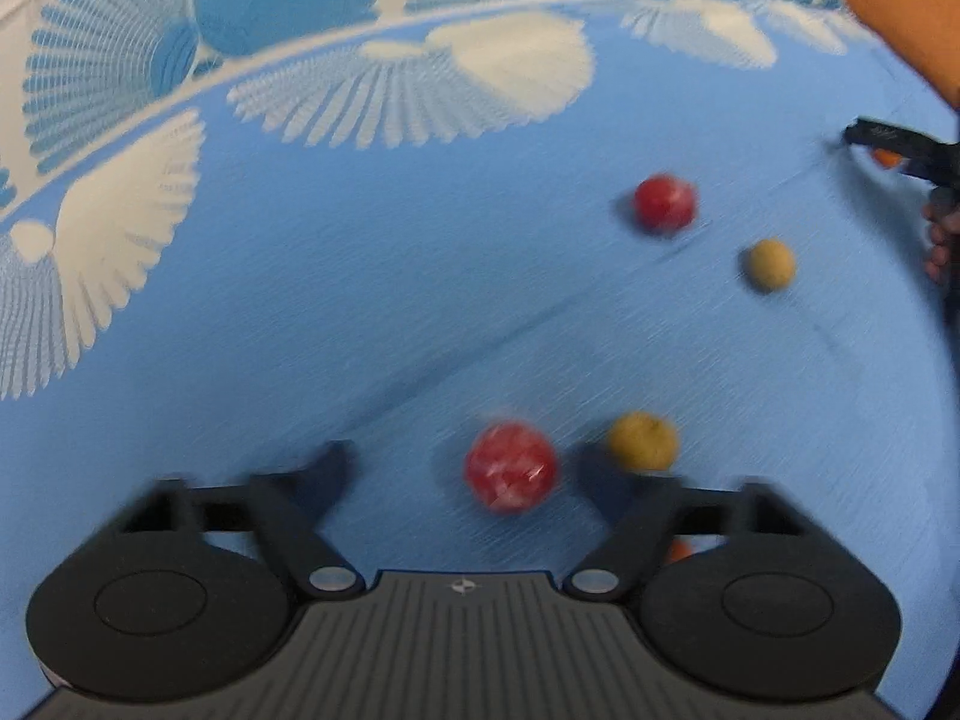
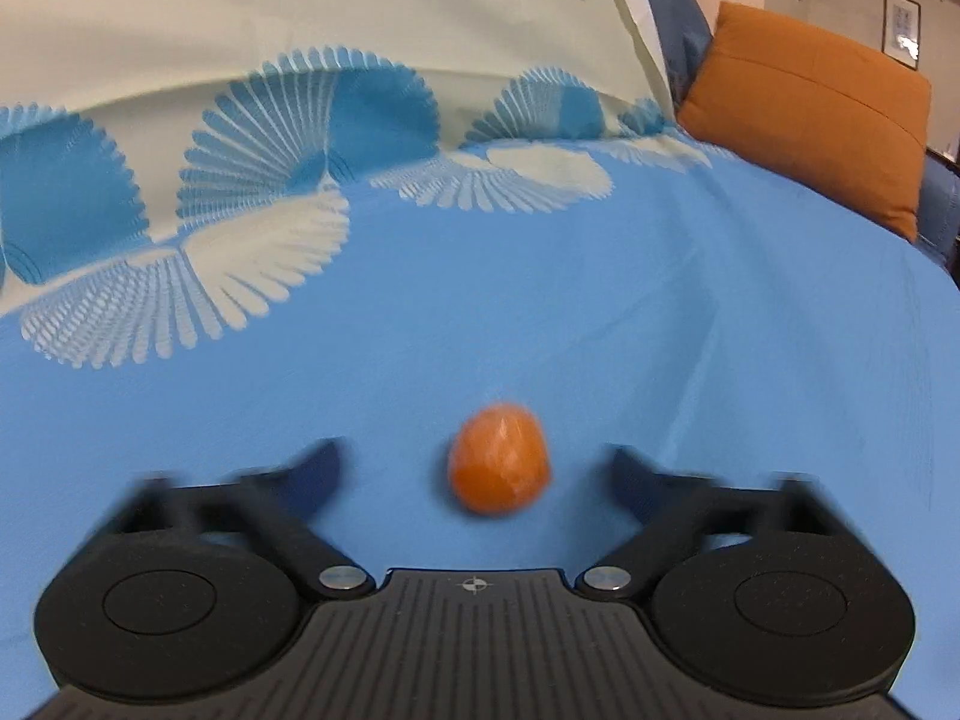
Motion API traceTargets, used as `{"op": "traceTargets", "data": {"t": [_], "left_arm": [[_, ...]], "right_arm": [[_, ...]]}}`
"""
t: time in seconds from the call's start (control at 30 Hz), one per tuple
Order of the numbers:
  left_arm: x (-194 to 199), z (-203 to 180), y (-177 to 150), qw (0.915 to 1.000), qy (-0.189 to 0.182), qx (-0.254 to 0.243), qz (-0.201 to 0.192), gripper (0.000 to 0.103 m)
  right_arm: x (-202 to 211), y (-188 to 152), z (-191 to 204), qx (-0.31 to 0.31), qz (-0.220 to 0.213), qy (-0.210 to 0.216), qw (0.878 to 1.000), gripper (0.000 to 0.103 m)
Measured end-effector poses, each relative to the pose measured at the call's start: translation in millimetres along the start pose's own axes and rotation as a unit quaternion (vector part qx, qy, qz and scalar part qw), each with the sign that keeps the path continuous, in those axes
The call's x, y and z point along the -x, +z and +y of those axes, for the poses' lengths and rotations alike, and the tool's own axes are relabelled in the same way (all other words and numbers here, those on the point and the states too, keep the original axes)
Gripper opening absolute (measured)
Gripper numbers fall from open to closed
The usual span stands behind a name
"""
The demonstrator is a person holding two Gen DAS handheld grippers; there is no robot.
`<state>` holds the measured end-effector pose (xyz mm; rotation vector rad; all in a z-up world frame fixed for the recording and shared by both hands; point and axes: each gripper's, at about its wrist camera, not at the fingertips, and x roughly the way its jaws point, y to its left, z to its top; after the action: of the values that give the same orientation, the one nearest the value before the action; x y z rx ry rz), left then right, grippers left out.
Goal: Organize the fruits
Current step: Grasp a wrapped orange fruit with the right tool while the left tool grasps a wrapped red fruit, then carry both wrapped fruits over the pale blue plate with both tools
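Note:
On the blue bedspread lie several small fruits. In the left wrist view a red fruit sits between the spread jaws of my left gripper, and neither pad touches it. A yellow fruit lies just past the right finger. Farther off are a second red fruit and a second yellow fruit. In the right wrist view an orange fruit rests between the parted jaws of my right gripper, clear of both pads. The picture is blurred.
An orange cushion leans at the bed's far right. The cream and blue patterned part of the cover rises at the back. A hand with the right gripper's black finger shows at the right edge of the left wrist view.

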<state>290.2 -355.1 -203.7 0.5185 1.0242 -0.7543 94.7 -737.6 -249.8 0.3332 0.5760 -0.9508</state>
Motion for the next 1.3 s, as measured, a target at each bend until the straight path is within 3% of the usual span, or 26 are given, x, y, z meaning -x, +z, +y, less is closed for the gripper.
{"op": "traceTargets", "data": {"t": [0.03,0.07,0.17,0.27,0.53,0.67,0.87,1.1,1.3], "left_arm": [[2,-2,2,0.9999,-0.006,-0.008,-0.003,0.034],[4,-4,4,0.9999,-0.013,-0.011,0.0,0.032],[12,-4,7,1.0,-0.004,0.005,0.0,0.032],[35,-3,2,0.9997,0.009,0.018,-0.014,0.032],[138,2,-39,0.9961,0.024,0.079,-0.032,0.032],[192,3,-74,0.9931,0.023,0.108,-0.038,0.032],[258,4,-141,0.9881,0.054,0.14,-0.034,0.032],[307,10,-218,0.9825,0.055,0.176,-0.029,0.032],[336,14,-264,0.9783,0.054,0.196,-0.038,0.032]], "right_arm": [[3,2,0,0.002,0.002,0.005,1.0,0.035],[6,3,2,0.005,0.012,0.008,1.0,0.035],[26,-1,6,0.004,0.036,0.022,0.999,0.035],[71,-10,15,0.02,0.028,0.053,0.998,0.035],[253,-46,38,0.016,0.008,0.17,0.985,0.035],[348,-69,58,0.037,0.004,0.23,0.973,0.035],[456,-104,84,0.063,0.045,0.327,0.942,0.035],[538,-151,107,0.146,0.06,0.384,0.91,0.035],[579,-158,109,0.173,0.018,0.388,0.905,0.035]]}}
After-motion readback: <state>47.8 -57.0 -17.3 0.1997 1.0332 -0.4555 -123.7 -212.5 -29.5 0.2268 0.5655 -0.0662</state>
